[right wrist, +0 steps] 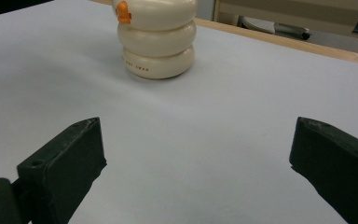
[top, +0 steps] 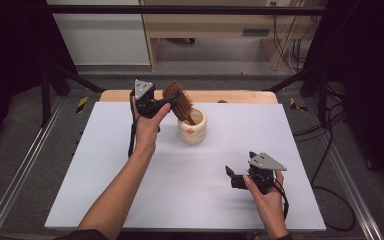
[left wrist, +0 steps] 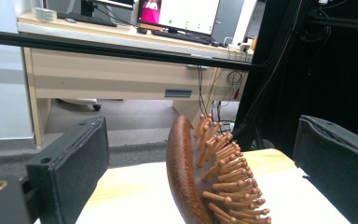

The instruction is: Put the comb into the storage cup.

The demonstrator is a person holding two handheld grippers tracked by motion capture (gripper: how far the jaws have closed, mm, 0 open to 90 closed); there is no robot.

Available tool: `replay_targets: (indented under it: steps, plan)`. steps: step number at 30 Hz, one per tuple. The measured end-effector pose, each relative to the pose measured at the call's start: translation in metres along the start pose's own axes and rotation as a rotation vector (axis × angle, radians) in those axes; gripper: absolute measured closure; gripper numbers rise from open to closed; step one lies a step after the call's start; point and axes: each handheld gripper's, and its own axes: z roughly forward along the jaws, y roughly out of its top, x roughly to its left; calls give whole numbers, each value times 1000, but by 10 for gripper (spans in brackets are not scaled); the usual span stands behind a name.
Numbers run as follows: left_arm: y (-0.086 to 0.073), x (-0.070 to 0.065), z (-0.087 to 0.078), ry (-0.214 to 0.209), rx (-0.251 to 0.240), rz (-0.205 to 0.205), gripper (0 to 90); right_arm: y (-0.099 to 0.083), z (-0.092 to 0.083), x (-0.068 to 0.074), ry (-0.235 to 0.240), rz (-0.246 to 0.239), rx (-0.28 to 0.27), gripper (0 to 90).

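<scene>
A brown wooden hairbrush [top: 177, 100] with wooden pins stands head-up, its handle down in a cream ribbed cup [top: 193, 132] at the back middle of the white mat. My left gripper [top: 169, 103] is raised beside the cup, open, with its jaws on either side of the brush head. In the left gripper view the hairbrush [left wrist: 186, 177] rises between the wide-apart jaws of that gripper [left wrist: 200, 140], with a gap on both sides. My right gripper [top: 240, 165] rests low at the front right, open and empty. Seen from the right gripper [right wrist: 198, 135], the cup [right wrist: 156, 42] stands ahead with an orange mark.
The white mat [top: 180, 200] covers most of the wooden table [top: 240, 96]. Black frame rails [top: 25, 165] run along both sides, and cables [top: 330, 165] lie on the floor at the right. A desk [left wrist: 121, 70] with a monitor stands beyond the table.
</scene>
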Motion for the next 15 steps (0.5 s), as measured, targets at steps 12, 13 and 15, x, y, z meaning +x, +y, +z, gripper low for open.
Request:
replay_targets:
  steps: [12, 13, 15]
  plan:
    - [4, -2, -4, -7, -24, 37, 36, 0, 0, 0, -2, 0, -4, 35]
    - [4, -2, -4, -8, -24, 38, 36, 0, 0, 0, -1, 0, -4, 35]
    - [5, -2, -5, -7, -25, 42, 36, 0, -1, 0, -2, -1, -4, 35]
